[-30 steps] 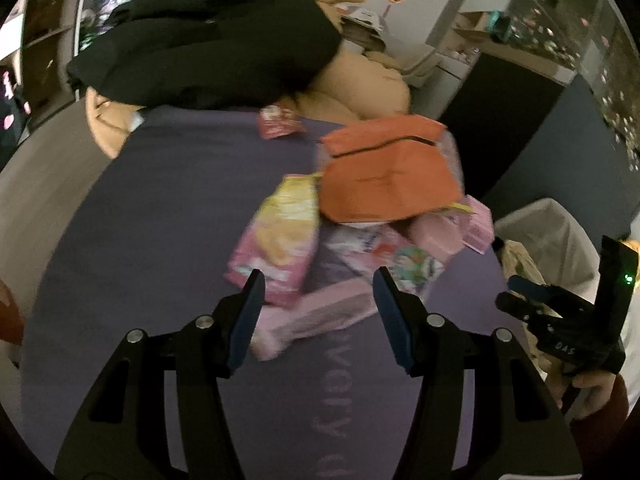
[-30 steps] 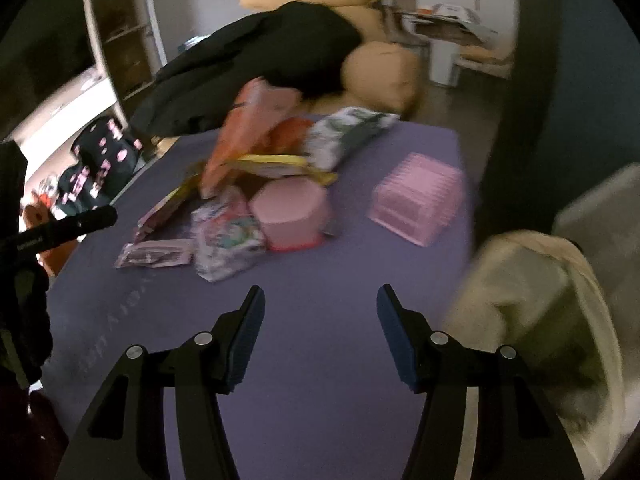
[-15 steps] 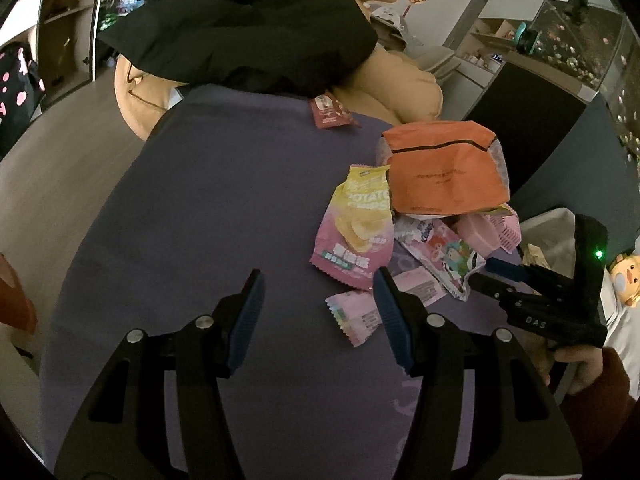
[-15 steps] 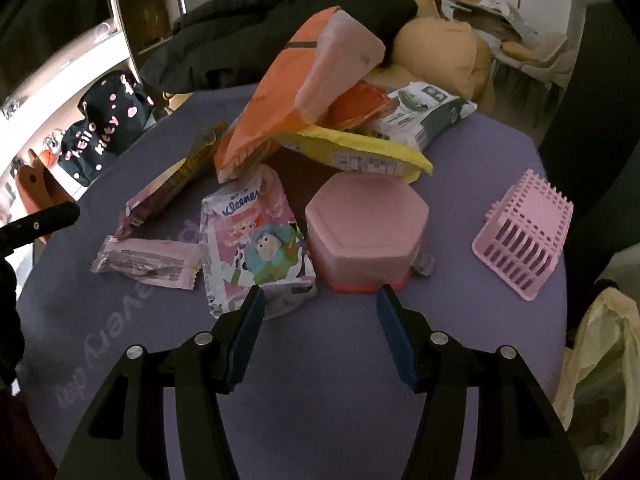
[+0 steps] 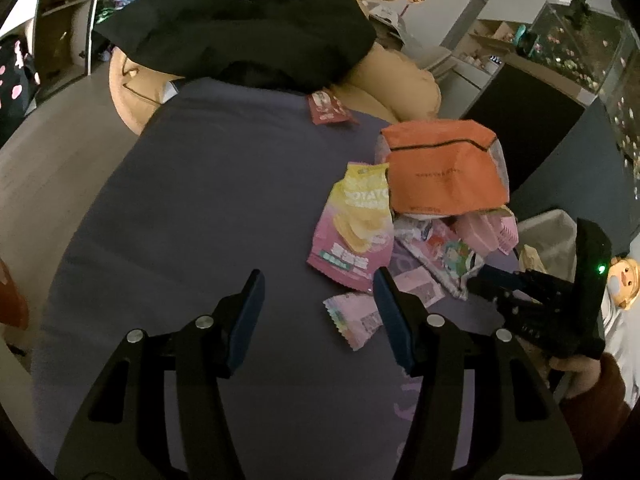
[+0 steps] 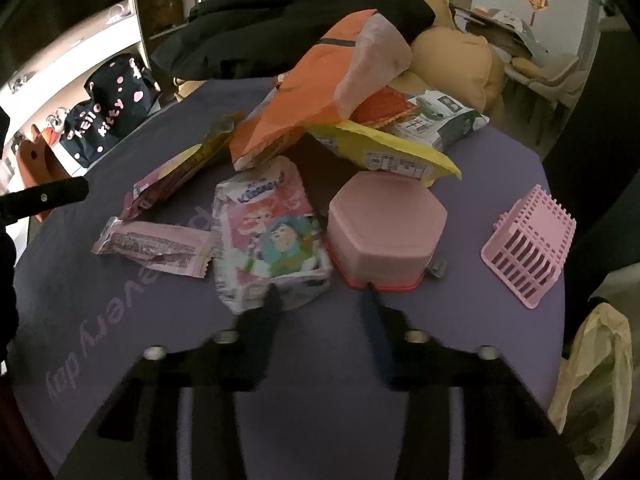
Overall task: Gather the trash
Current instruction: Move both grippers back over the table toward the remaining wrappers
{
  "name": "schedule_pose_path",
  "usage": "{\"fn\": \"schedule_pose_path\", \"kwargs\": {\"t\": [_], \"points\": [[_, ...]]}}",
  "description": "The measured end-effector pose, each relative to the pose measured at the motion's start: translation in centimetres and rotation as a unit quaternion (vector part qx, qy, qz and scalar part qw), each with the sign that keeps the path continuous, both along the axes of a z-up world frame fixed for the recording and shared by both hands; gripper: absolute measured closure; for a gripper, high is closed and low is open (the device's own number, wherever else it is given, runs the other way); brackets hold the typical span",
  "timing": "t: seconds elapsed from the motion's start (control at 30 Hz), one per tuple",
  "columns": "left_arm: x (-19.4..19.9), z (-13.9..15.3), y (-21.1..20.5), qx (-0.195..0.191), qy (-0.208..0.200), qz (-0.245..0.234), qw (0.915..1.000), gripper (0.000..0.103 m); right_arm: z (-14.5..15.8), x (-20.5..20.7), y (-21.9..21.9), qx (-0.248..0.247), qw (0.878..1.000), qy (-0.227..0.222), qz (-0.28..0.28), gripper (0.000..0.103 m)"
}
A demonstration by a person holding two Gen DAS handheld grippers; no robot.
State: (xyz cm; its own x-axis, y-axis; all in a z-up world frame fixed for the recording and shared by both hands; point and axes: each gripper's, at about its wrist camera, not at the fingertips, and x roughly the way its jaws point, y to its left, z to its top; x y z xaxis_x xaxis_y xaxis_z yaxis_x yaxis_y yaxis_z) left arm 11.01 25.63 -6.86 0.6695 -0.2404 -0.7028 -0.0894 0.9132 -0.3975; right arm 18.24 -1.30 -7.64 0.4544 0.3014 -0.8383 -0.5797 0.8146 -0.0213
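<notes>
A heap of trash lies on a purple table. It holds an orange bag, a pink and yellow chip bag, a small pink wrapper and a cartoon tissue pack. A pink hexagonal box sits beside the pack. My left gripper is open above bare table, left of the small wrapper. My right gripper is open, blurred, its fingertips at the near edge of the tissue pack and the box. It also shows at the right of the left wrist view.
A pink slatted basket lies on its side at the table's right. A pale bag-lined bin stands past the right edge. Black clothing and tan cushions are piled at the far end. A yellow packet and a white-green packet lie behind the box.
My left gripper has pulled back and to the left, away from the wrappers. My right gripper has moved forward to the tissue pack and its jaws have narrowed.
</notes>
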Motion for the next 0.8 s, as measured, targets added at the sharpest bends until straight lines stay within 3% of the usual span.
{"fn": "schedule_pose_path", "kwargs": {"t": [0.1,0.27,0.43,0.47,0.57,0.67,0.8], "points": [[0.1,-0.2,-0.3,-0.003,0.001,-0.005,1.0,0.05,0.1,-0.8,0.1,-0.003,1.0,0.003,0.013,0.095],[0.1,-0.6,-0.6,-0.004,0.005,-0.011,0.9999,0.05,0.4,-2.8,-1.1,-0.007,1.0,0.007,0.017,0.096],[0.4,-0.7,-0.9,-0.005,0.009,-0.009,0.9999,0.05,1.5,-3.1,-2.4,0.05,0.999,0.019,-0.003,0.095],[0.4,-0.7,-0.9,-0.005,0.008,-0.011,0.9999,0.05,1.4,-2.8,-2.3,0.059,0.998,0.025,-0.014,0.093],[0.2,-0.5,-1.3,0.006,0.003,-0.015,0.9999,0.05,0.9,-1.6,-1.8,0.09,0.994,0.034,-0.061,0.067],[0.3,-0.6,-1.5,0.007,0.003,-0.018,0.9998,0.05,0.2,-0.1,-1.0,0.12,0.986,0.051,-0.102,0.066],[0.1,-0.6,-1.6,0.006,0.004,-0.022,0.9997,0.05,-0.1,1.0,0.2,0.093,0.988,0.034,-0.118,0.067]]}}
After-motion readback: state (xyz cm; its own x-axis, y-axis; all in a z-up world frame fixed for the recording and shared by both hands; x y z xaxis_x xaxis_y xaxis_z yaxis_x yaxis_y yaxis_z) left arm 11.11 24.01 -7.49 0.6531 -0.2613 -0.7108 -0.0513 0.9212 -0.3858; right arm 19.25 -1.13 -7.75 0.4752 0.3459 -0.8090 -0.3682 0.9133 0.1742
